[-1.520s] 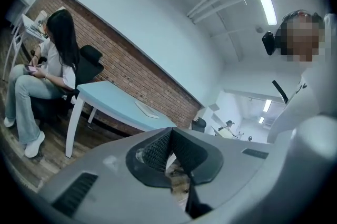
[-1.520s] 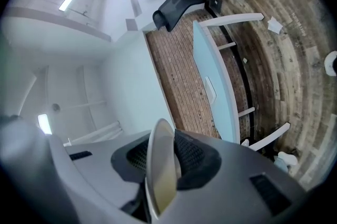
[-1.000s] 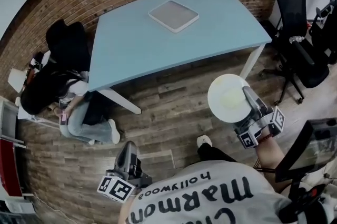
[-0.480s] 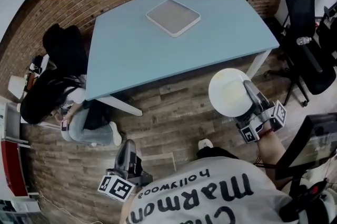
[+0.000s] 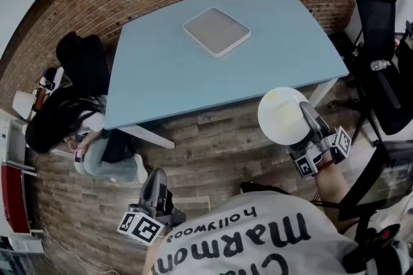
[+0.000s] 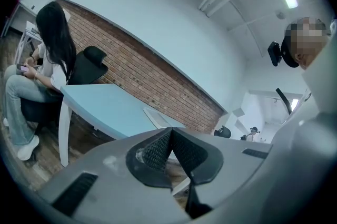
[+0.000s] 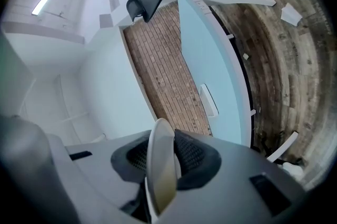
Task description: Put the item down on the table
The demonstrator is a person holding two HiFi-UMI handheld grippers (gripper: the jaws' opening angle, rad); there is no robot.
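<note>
**Brick-walled room, blue counter bare but for a tray: plate held just short of it**

Brick wall and plank floor frame a pale blue counter [image 5: 193, 73] that carries only a square tray [image 5: 216, 31] near its far side. That leaves plenty of bare top for a set-down. The white plate [image 5: 284, 116] is in the air by the counter's near right corner, mostly over the floor and resting on nothing. The right tool [image 5: 304, 113] pinches it by the rim, probably so that the underside stays free to meet the counter flat. The left tool [image 5: 157, 182] hangs low by the person's body, well apart from the plate, and seems to have no part in this step.

From the head view the plate shows its round face and its place beside the counter, but not the grip itself. The right gripper view supplies that: the plate stands edge-on with the pads on either face of its rim. The left gripper view shows its own pads [image 6: 158, 148] pressed together with nothing between them. It also takes in the counter from the side and a seated person [image 6: 39, 68] at its far end.
</note>
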